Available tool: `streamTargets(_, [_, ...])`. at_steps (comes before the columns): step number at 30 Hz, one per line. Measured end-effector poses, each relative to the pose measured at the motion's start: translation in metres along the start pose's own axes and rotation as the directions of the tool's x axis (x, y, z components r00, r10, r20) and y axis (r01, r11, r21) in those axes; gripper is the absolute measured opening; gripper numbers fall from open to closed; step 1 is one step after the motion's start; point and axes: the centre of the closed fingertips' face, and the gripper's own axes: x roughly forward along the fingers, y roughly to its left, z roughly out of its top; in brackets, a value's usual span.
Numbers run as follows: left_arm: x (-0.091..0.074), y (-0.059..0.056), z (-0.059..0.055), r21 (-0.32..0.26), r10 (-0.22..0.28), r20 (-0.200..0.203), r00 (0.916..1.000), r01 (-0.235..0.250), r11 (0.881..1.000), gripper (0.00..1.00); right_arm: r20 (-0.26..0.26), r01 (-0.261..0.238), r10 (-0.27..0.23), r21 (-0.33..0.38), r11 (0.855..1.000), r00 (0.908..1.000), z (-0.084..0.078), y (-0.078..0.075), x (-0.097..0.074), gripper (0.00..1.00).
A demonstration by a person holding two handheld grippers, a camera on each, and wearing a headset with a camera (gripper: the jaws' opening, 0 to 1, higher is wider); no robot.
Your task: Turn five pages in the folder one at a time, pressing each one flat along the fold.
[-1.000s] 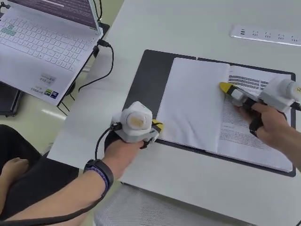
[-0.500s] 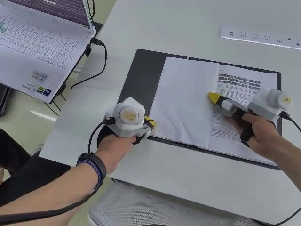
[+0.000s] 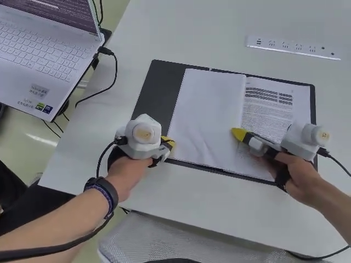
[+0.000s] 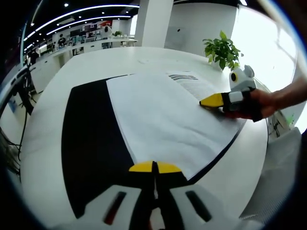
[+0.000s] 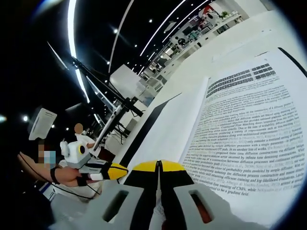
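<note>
The folder [image 3: 156,93] lies open on the white tabletop [image 3: 208,27], with a blank page [image 3: 205,115] on the left and a printed page [image 3: 274,118] on the right. The right hand-held gripper [image 3: 239,134] has its yellow jaws pressed together, with the tip down on the fold [image 3: 242,104] near its lower end. The left hand-held gripper [image 3: 168,144], jaws also together and holding nothing, sits at the blank page's lower left corner.

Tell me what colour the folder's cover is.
Black. The folder cover shows best in the left gripper view, left of the white page.
</note>
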Motion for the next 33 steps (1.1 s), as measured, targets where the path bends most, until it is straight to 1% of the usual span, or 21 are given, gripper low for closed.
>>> streamTargets(4, [0.000,0.000,0.000,-0.009,-0.005,0.004,1.0000,0.005,1.000,0.00,-0.030,-0.011,0.011,-0.013,1.000,0.9995,-0.012,0.007,-0.007,0.00])
streamTargets(8, [0.000,0.000,0.000,-0.006,-0.010,0.003,0.9999,0.010,1.000,0.00,-0.063,-0.026,0.024,-0.027,0.999,0.9977,-0.024,0.013,-0.014,0.00])
streamTargets(15, [0.000,0.000,0.000,-0.004,-0.017,0.001,0.9999,0.017,1.000,0.00,-0.090,-0.036,0.033,-0.032,0.999,0.9954,-0.041,0.020,-0.022,0.00])
streamTargets(19, [0.000,0.000,-0.001,-0.007,-0.016,0.004,0.9999,0.016,1.000,0.00,-0.096,-0.045,0.043,-0.024,0.999,0.9945,-0.049,0.024,-0.028,0.00])
streamTargets(21, [0.000,0.000,-0.001,-0.007,-0.015,0.004,0.9999,0.015,1.000,0.00,-0.101,-0.050,0.048,-0.023,0.998,0.9937,-0.049,0.020,-0.029,0.00])
streamTargets(24, [0.000,0.000,-0.001,-0.008,-0.017,0.004,0.9999,0.017,1.000,0.00,-0.109,-0.057,0.055,-0.017,0.998,0.9926,-0.055,0.019,-0.032,0.00])
streamTargets(27, [0.000,0.000,-0.001,-0.008,-0.016,0.004,0.9999,0.017,1.000,0.00,-0.103,-0.054,0.053,-0.010,0.998,0.9933,-0.055,0.018,-0.033,0.00])
streamTargets(33, [0.000,0.000,0.000,-0.014,-0.014,0.004,0.9999,0.014,1.000,0.00,-0.115,-0.056,0.055,-0.012,0.998,0.9919,-0.059,0.015,-0.035,0.00])
